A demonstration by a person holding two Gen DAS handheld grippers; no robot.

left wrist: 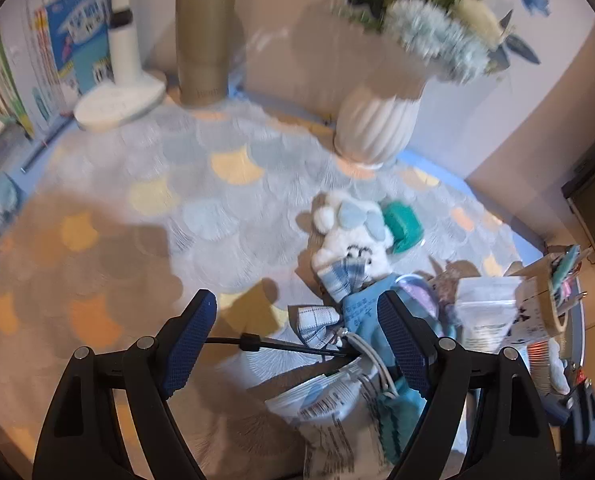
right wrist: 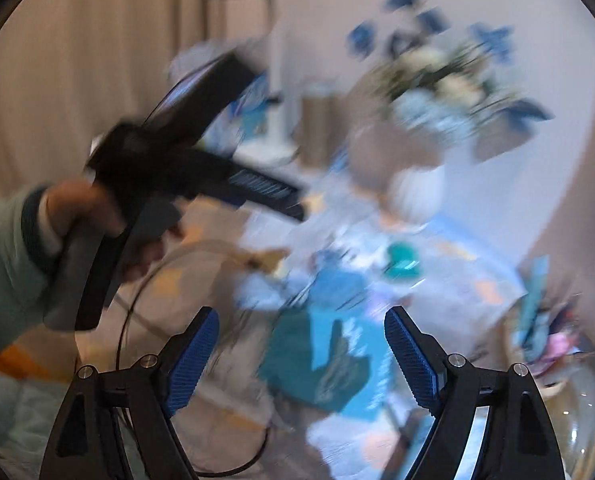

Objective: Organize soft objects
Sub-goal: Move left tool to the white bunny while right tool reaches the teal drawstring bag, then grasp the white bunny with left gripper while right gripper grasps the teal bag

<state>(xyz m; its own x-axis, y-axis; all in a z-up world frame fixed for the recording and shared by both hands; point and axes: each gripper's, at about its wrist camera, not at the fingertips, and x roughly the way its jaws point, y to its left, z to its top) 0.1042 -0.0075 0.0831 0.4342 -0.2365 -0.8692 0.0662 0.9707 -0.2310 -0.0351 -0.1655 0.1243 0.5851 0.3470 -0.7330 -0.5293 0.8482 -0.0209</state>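
plush toy point(left wrist: 351, 240) beside vase point(left wrist: 375, 126) | bare cloth point(left wrist: 137, 216) leftward | left hand-held gripper point(left wrist: 297, 346), right hand-held gripper point(right wrist: 301, 350): released

Stands at the back of the scale-patterned cloth point(left wrist: 225, 208): a white ribbed vase point(left wrist: 377, 128) full of blue and cream flowers point(left wrist: 437, 36). Left of the vase, a tall tan cup point(left wrist: 205, 40), then a white lamp base point(left wrist: 119, 100), then bright blue books point(left wrist: 81, 36) leaning at the cloth's far left edge. Right of the vase, off the cloth's edge, a brown box point(left wrist: 553, 300) stuffed with small colourful bits.
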